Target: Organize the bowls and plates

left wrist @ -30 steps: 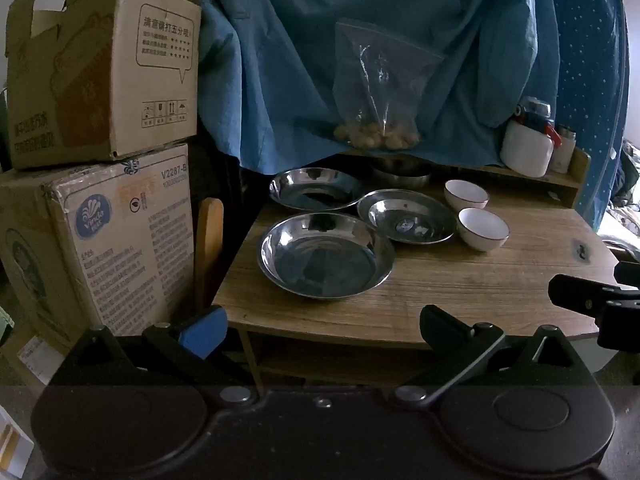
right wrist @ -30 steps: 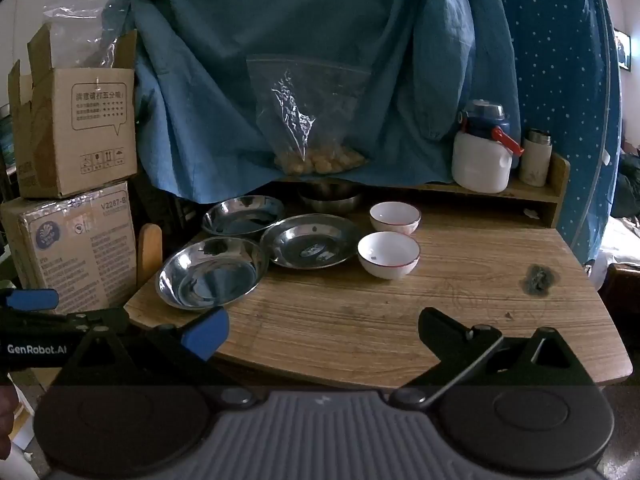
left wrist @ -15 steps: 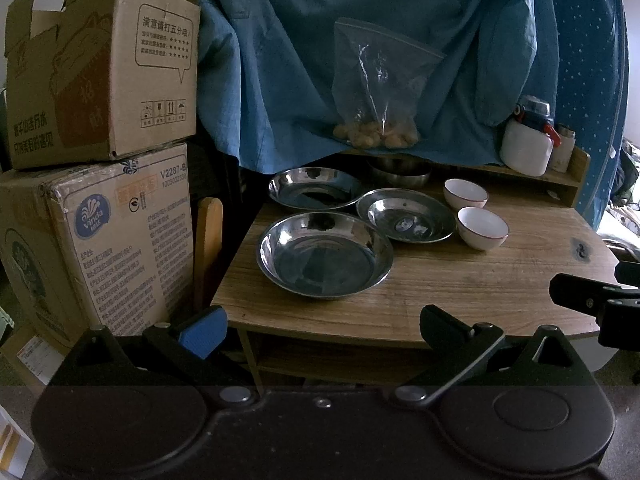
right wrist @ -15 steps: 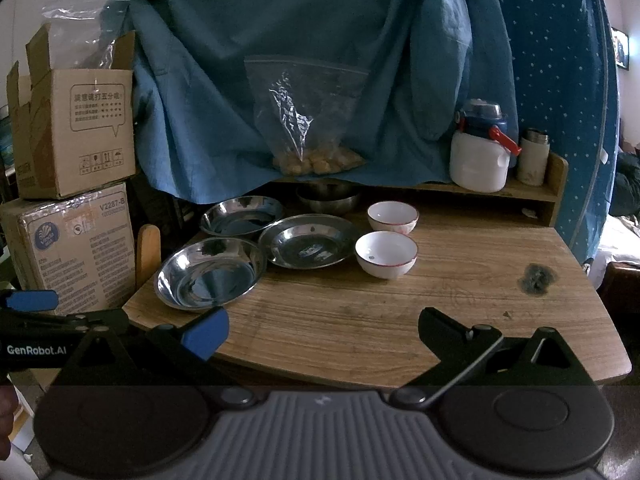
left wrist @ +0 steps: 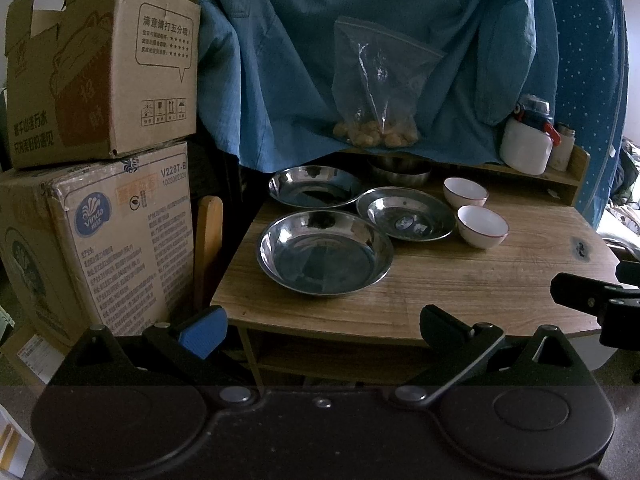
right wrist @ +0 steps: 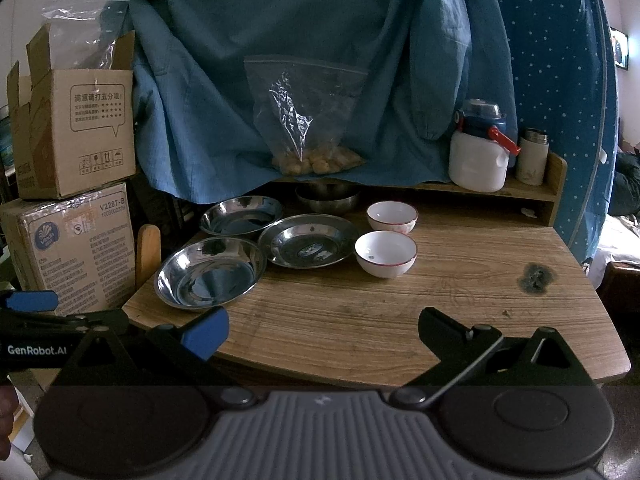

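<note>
Three steel plates lie on the wooden table [right wrist: 400, 320]: a near one [left wrist: 324, 252] [right wrist: 210, 272], a middle one [left wrist: 406, 214] [right wrist: 308, 240] and a far left one [left wrist: 314, 186] [right wrist: 242, 216]. Two white bowls stand right of them, a near one [left wrist: 482, 226] [right wrist: 386, 254] and a far one [left wrist: 465, 192] [right wrist: 392, 216]. A steel bowl [left wrist: 400, 170] [right wrist: 328, 198] sits behind, under the blue cloth. My left gripper [left wrist: 320, 330] is open and empty before the table's front edge. My right gripper [right wrist: 322, 328] is open and empty over the table's front edge.
Stacked cardboard boxes [left wrist: 100, 152] stand left of the table. A blue cloth with a clear bag of food [right wrist: 304, 120] hangs behind. A white jug [right wrist: 478, 152] and a flask [right wrist: 532, 156] stand on a low shelf at the back right.
Both grippers have drifted very slightly; the view is nearly the same. The dishes have not moved.
</note>
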`<act>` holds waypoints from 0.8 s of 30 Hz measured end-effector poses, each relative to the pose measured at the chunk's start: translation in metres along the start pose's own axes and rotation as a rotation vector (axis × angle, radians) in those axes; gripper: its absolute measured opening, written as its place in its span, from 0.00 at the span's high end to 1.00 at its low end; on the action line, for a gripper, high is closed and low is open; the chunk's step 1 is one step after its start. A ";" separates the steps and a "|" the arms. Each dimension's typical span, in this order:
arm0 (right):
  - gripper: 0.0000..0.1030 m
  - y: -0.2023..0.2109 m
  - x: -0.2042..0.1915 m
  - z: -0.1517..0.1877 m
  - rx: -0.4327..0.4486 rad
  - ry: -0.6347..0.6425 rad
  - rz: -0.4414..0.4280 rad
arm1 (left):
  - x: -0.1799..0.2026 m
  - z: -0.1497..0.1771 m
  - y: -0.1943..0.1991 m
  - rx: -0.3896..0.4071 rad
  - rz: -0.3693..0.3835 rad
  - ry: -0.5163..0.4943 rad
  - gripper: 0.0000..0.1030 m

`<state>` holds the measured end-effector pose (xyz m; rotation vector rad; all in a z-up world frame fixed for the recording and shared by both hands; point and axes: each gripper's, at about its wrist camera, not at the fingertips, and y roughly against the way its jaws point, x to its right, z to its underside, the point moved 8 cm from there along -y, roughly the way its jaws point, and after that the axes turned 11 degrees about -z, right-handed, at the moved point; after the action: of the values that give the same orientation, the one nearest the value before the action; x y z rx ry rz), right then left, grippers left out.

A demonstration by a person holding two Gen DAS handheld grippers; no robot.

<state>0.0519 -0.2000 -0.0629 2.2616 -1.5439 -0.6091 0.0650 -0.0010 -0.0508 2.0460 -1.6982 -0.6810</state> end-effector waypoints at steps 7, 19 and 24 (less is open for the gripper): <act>0.00 0.002 0.001 0.002 0.001 0.000 0.000 | 0.000 0.000 0.000 -0.001 0.000 -0.001 0.01; 0.00 0.004 0.003 0.003 0.002 0.000 0.000 | 0.001 0.000 0.000 -0.001 -0.001 -0.001 0.01; 0.00 0.003 0.005 0.001 0.003 -0.001 0.000 | 0.001 0.000 0.000 -0.001 -0.001 -0.002 0.01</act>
<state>0.0500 -0.2057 -0.0632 2.2638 -1.5461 -0.6083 0.0650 -0.0019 -0.0505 2.0463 -1.6976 -0.6840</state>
